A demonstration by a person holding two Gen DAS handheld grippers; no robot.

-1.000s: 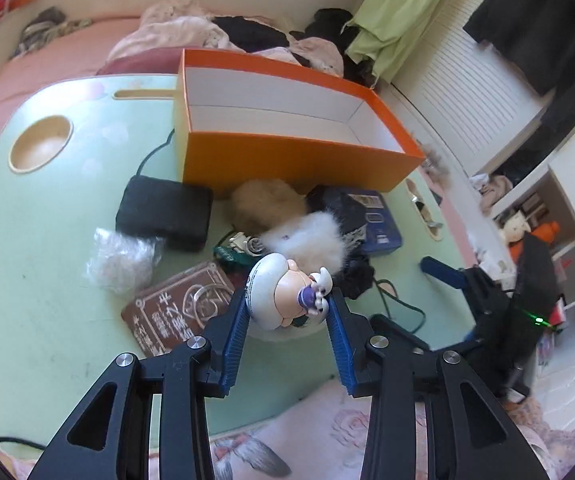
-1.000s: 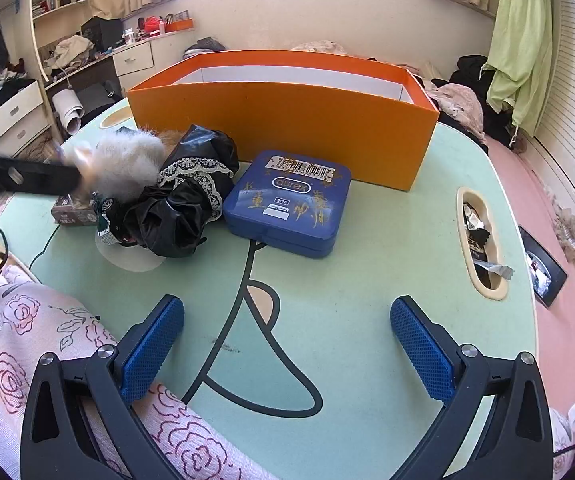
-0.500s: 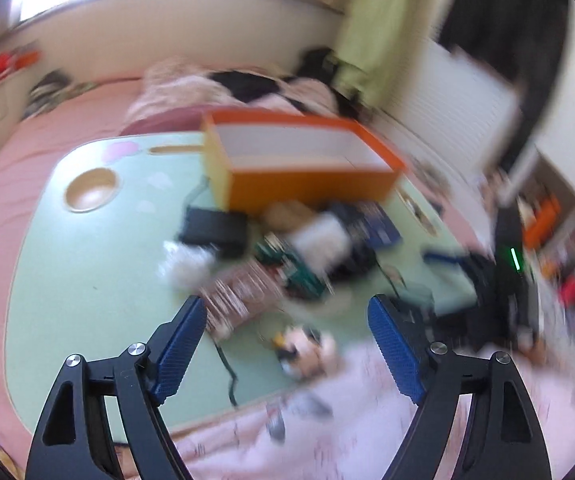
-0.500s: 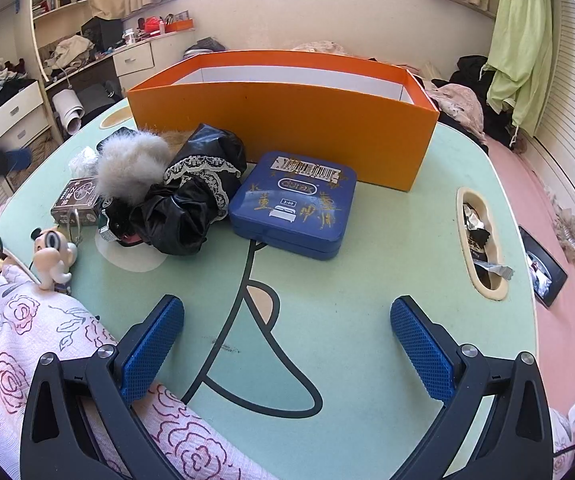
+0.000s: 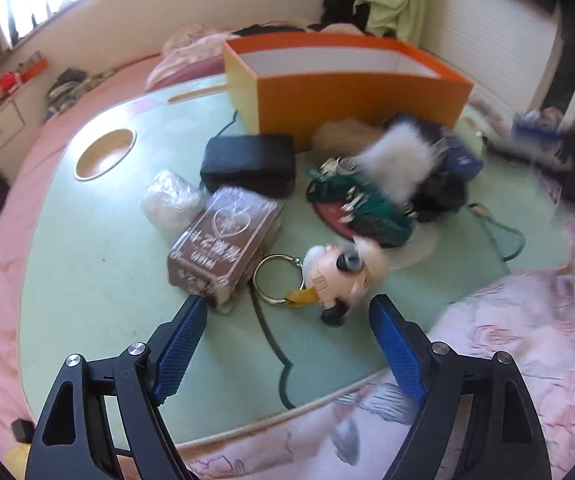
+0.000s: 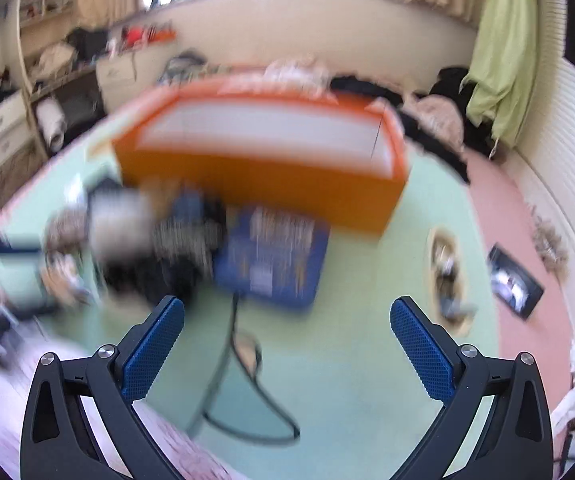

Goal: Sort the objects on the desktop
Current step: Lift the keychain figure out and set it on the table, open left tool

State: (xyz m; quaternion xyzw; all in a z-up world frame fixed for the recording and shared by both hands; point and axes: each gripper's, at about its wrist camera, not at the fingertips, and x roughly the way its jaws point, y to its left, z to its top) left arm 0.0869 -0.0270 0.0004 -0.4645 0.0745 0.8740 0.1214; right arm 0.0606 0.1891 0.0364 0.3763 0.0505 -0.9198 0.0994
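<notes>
Figurine [image 5: 341, 276] lies on worktop [image 5: 95, 264] near the front edge, key ring [image 5: 277, 279] touching its left. Packet [image 5: 223, 248] just left of the ring, pouch [image 5: 249, 164] behind it. Open box [image 5: 343, 88] stands at the back, clutter pile [image 5: 399, 184] before it.

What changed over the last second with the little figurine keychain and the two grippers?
The left gripper let go of the figurine keychain: its fingers have just opened, and the toy now lies on the green table beside the brown packet. The right gripper is open as before. The orange box stays put.
</notes>
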